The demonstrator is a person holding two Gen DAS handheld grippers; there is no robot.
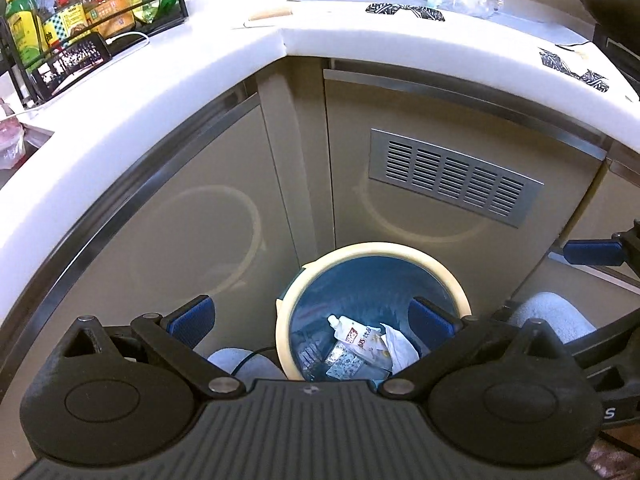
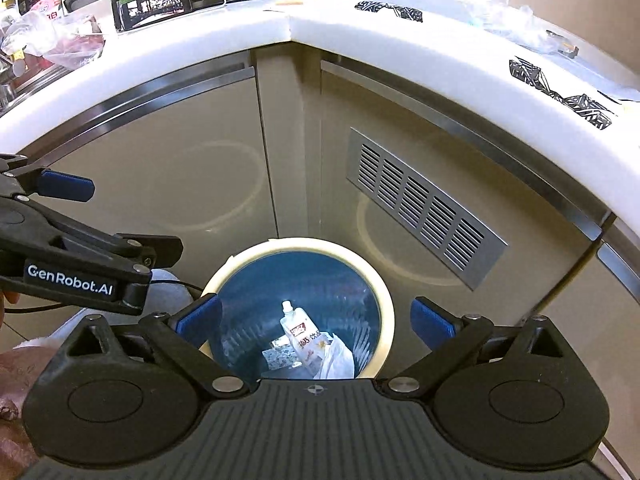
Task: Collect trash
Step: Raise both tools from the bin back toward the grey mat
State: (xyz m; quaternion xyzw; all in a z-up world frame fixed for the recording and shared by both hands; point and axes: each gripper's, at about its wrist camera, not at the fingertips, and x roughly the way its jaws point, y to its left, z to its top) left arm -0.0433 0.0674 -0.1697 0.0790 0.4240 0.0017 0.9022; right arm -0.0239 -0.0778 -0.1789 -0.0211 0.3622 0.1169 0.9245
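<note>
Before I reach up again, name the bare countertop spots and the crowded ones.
Bare: the countertop corner, between the black rack and the first patterned marker. Crowded: the rack end with its phone, and the far right around the clear plastic bag.

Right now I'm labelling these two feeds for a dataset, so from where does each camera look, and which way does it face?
Left wrist: sits on the left gripper, tilted down at the trash bin below the countertop; shows its own open fingers and part of the right gripper at the right edge.
Right wrist: sits on the right gripper, tilted down at the same bin; shows its own open fingers, with the left gripper at left.
Shared: bin, white pouch inside, cabinet vent, countertop.
</note>
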